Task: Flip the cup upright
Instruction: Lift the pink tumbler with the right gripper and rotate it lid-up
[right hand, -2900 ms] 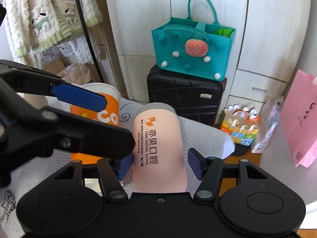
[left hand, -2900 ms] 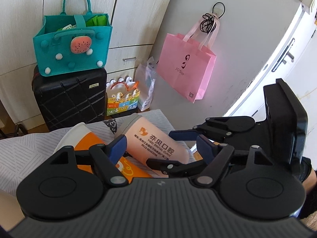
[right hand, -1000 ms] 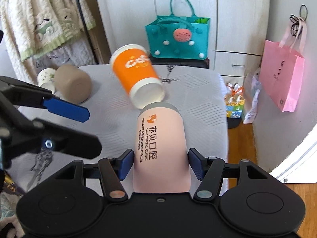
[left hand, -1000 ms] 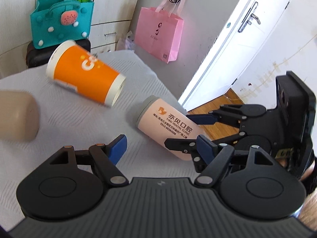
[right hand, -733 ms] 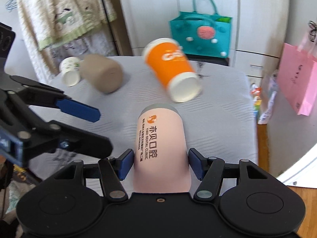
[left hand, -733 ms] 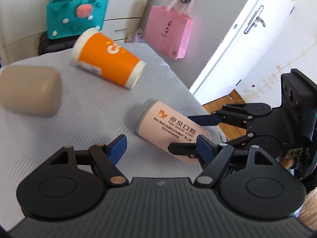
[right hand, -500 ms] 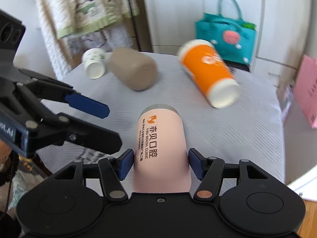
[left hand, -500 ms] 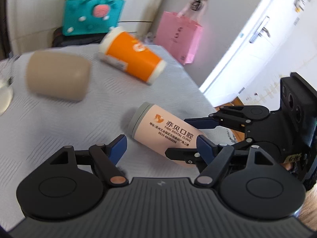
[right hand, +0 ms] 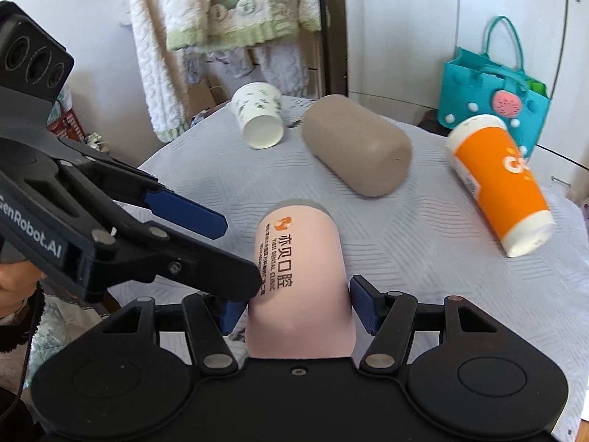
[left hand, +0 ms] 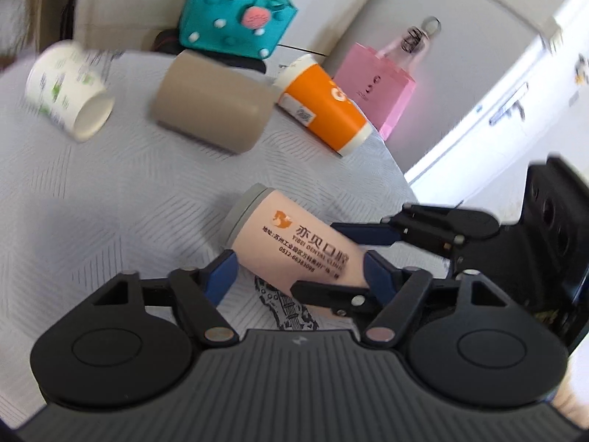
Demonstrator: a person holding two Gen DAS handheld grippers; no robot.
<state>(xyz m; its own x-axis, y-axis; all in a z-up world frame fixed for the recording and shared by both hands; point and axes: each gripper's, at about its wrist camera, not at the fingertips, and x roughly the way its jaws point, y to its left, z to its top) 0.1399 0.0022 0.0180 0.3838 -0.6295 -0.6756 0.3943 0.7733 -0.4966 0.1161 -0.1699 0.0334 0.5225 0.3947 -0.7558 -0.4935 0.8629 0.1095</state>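
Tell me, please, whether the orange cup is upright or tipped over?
Tipped over: the orange cup lies on its side on the table, rim pointing sideways.

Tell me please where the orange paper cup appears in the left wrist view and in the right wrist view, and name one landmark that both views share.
Left wrist view: the orange cup lies on its side in the upper middle, right of the beige cup.
Right wrist view: the orange cup lies at the right edge, again right of the beige cup.
Shared landmark: the teal felt bag, behind the cup in both.
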